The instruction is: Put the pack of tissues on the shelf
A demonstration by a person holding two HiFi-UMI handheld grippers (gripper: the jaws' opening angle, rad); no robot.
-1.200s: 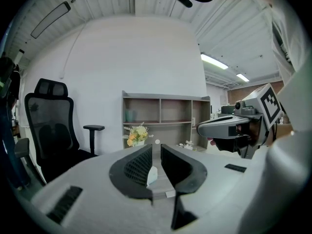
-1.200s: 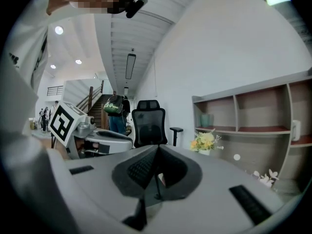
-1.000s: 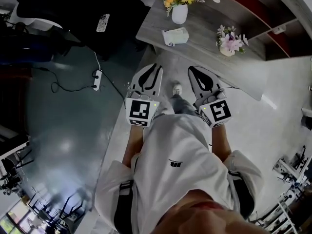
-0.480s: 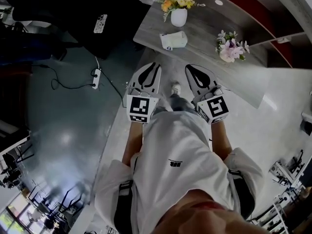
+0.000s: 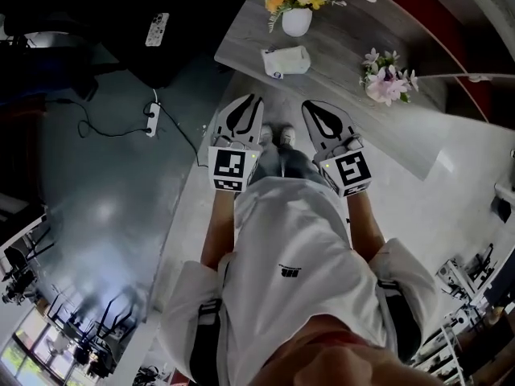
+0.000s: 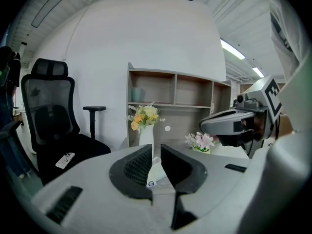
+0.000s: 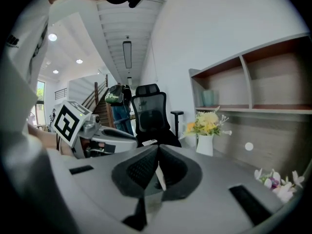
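The white pack of tissues (image 5: 286, 60) lies flat on the grey desk (image 5: 338, 71), near its front edge; in the left gripper view the tissues (image 6: 155, 172) show through the gap between the jaws. My left gripper (image 5: 254, 100) hovers short of the desk edge, below and left of the pack, its jaws a narrow gap apart and empty. My right gripper (image 5: 311, 105) is level with it, to the pack's lower right, jaws touching at the tips and holding nothing. The wooden shelf (image 6: 175, 89) with open compartments stands behind the desk.
A white vase of yellow flowers (image 5: 296, 18) stands just behind the pack, a small pot of pink flowers (image 5: 386, 83) to its right. A black office chair (image 6: 48, 121) with a remote (image 5: 157, 29) on it is at left. A power strip (image 5: 151, 119) and cable lie on the floor.
The person has stepped toward the desk. Both grippers have moved forward and now sit closer to the desk edge and the pack; neither jaw state has visibly changed.
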